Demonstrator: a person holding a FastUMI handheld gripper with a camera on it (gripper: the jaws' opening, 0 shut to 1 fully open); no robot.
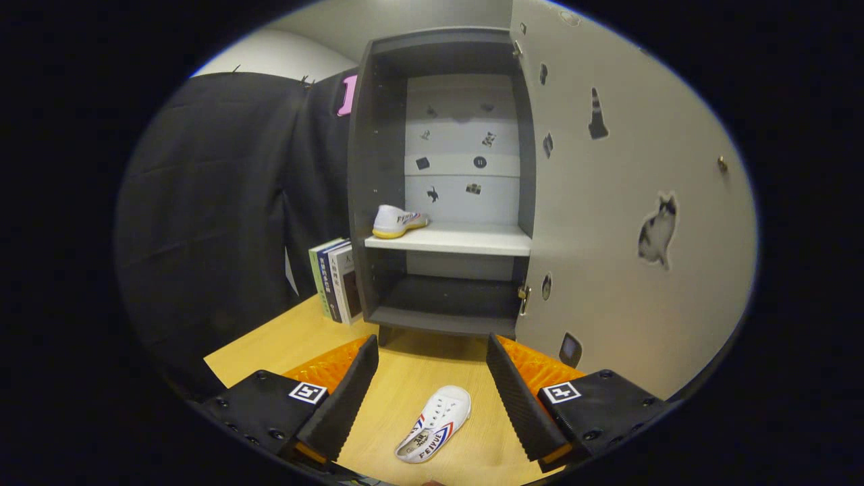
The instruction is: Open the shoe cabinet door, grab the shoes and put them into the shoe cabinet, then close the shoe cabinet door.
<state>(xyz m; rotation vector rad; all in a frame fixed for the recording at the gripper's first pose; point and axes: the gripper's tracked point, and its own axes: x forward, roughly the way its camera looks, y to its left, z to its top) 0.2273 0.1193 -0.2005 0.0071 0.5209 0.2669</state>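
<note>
Lying between the widely spread fingers of the gripper (432, 378), nothing gripped, a white shoe (435, 424) is seen, its long axis angled toward the shoe cabinet (445, 182). Its door (628, 202) is swung open; another shoe (398, 221) occupies the shelf's (466, 239) left edge.

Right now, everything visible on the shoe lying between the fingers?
The white shoe is a low lace-up sneaker, canvas by the look, with red and blue side stripes and dark lettering. It lies flat on the wooden table, sole down, toe pointing toward the shoe cabinet. It sits between the open gripper fingers, touching neither.
</note>
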